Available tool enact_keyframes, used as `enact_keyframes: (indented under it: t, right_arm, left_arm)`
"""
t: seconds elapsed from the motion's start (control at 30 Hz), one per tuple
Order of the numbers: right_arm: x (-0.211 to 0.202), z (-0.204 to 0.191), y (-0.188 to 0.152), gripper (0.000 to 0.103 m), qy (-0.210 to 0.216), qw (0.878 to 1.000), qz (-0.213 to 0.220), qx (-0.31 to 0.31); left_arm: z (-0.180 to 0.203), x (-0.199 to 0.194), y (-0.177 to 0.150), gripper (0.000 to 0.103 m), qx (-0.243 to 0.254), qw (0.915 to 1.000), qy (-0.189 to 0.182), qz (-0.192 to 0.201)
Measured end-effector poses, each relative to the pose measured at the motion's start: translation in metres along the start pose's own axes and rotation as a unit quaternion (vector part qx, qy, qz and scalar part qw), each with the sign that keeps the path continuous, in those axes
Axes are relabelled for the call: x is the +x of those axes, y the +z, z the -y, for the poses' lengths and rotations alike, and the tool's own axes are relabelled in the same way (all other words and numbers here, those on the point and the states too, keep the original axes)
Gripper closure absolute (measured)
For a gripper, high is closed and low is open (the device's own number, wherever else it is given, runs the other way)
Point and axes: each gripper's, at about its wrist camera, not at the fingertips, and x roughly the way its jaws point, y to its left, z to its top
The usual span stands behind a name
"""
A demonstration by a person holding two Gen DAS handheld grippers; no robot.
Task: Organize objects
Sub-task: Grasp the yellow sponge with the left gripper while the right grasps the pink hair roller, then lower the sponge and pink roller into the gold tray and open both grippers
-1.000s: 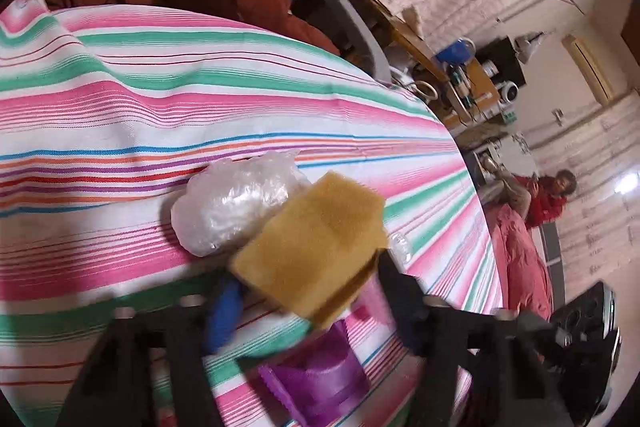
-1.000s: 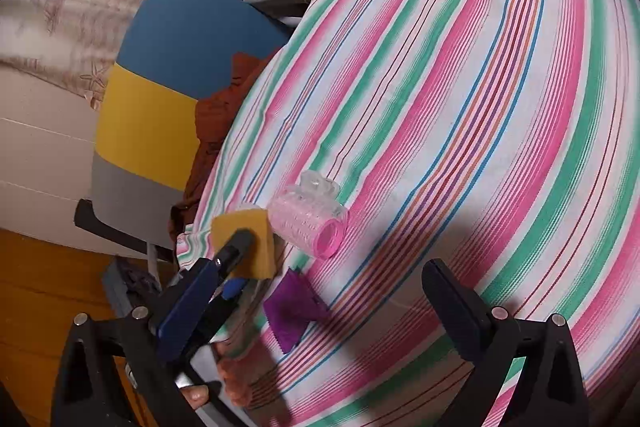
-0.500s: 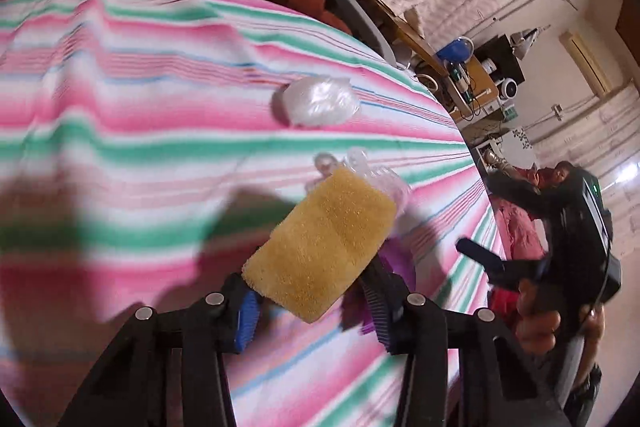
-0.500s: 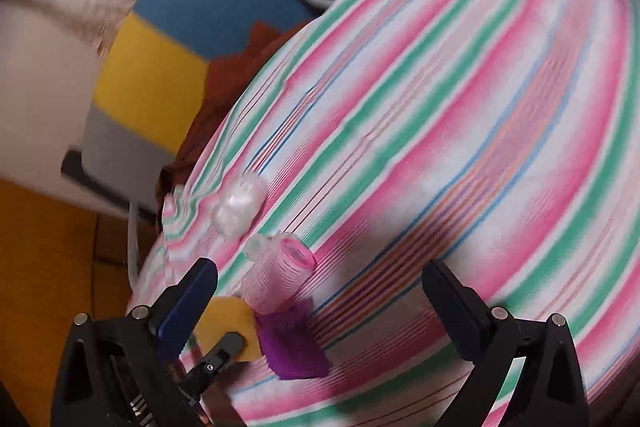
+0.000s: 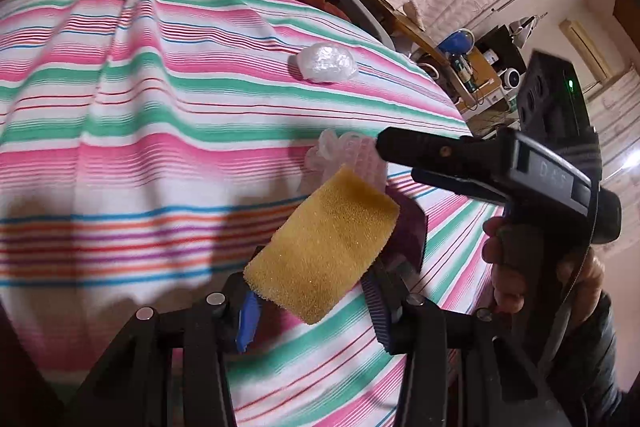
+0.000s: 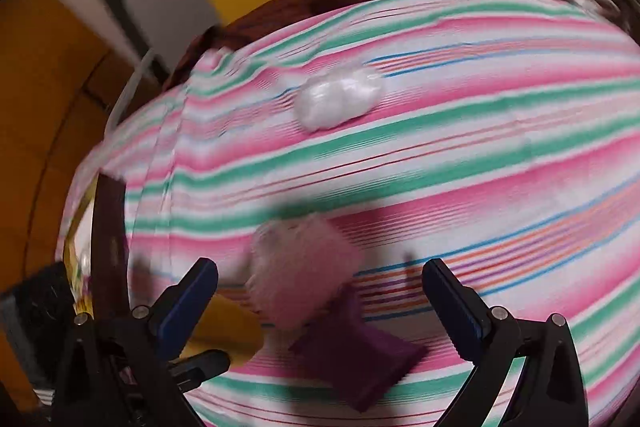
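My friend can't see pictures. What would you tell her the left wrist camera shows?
The left gripper holds a yellow sponge above a striped tablecloth. Behind it lie a pink hair roller, a purple packet and a clear plastic bag, while the right gripper reaches in from the right.

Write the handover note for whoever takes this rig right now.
Left gripper: shut on the yellow sponge, held above the striped cloth.
Right gripper: open, empty, with the pink hair roller between its fingers.
Purple pouch lies just behind the roller; clear plastic wad sits apart, farther up the cloth.
Done: sponge picked up. Left: place it, then gather the others.
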Motion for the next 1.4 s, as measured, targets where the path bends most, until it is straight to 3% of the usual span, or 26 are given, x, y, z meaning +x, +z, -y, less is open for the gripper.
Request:
enact_keyframes:
  t: [0.1,0.27,0.5,0.53,0.57,0.6,0.73,0.93,1.17,1.4]
  right_arm:
    - [0.013,-0.016,-0.003,0.001,-0.016,0.999,-0.02,-0.042]
    - [0.033,-0.021,-0.006,0.014,-0.075,0.994,-0.037,-0.074]
    - [0.04,-0.015,0.002,0.011,-0.089,0.993,-0.033,-0.072]
    - [0.042,-0.017,0.001,0.014,-0.098,0.991,-0.036,-0.081]
    - [0.043,-0.021,0.002,0.026,-0.106,0.99,-0.033,-0.091]
    - [0.042,-0.022,0.002,0.028,-0.11,0.989,-0.03,-0.095]
    - [0.032,-0.017,0.004,0.028,-0.097,0.992,-0.014,-0.075]
    - [-0.006,-0.004,0.014,0.028,0.015,0.999,0.05,-0.017]
    - [0.0,-0.029,0.012,0.028,0.016,0.997,0.049,-0.064]
    - [-0.004,-0.062,-0.008,0.028,0.022,0.992,0.03,-0.119]
  left_arm:
    - [-0.005,-0.005,-0.004,0.058,-0.005,1.0,0.003,0.005]
    - [-0.007,-0.017,-0.015,0.058,0.005,0.9999,0.012,0.006]
    - [-0.004,-0.026,-0.029,0.057,0.024,0.9993,0.029,0.01]
    - [-0.004,-0.026,-0.029,0.057,0.024,0.9992,0.03,0.01]
    - [-0.003,-0.026,-0.03,0.057,0.027,0.9991,0.032,0.011]
    - [-0.002,-0.026,-0.03,0.057,0.03,0.9989,0.035,0.012]
    - [0.0,-0.03,-0.03,0.057,0.036,0.9983,0.043,0.018]
    - [0.004,-0.053,-0.027,0.057,0.04,0.997,0.049,0.046]
    - [-0.002,-0.112,-0.027,0.057,0.034,0.9911,0.072,0.106]
    - [-0.044,-0.188,-0.036,0.057,-0.019,0.9749,0.122,0.185]
